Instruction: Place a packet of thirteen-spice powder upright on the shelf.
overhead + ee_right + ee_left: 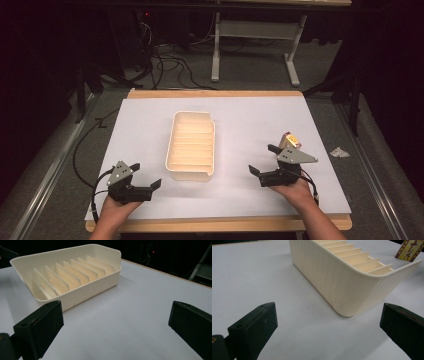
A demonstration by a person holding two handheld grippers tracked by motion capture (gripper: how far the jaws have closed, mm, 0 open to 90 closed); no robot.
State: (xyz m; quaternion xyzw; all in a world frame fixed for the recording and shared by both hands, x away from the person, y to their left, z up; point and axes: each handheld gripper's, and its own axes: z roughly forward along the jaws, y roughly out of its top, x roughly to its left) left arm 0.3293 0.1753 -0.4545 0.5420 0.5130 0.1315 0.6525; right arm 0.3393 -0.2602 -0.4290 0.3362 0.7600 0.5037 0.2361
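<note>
A cream plastic tray (176, 145) with several inner dividers sits in the middle of the white table top; its slots look empty. The same tray's ribbed wall (342, 287) and rim (82, 291) fill the far part of both gripper views. My left gripper (146, 176) rests low at the front left, open, nothing between its jaws (325, 327). My right gripper (264, 160) stands at the front right, open and empty (116, 322). A small brown and yellow packet (290, 140) stands just behind the right gripper, also seen as the packet (409, 250) beyond the tray.
The white sheet (150, 120) covers a wooden table with its edge (215, 93) at the back. A crumpled bit of paper (339, 152) lies on the floor to the right. Cables and a white desk frame (216, 50) stand beyond the table.
</note>
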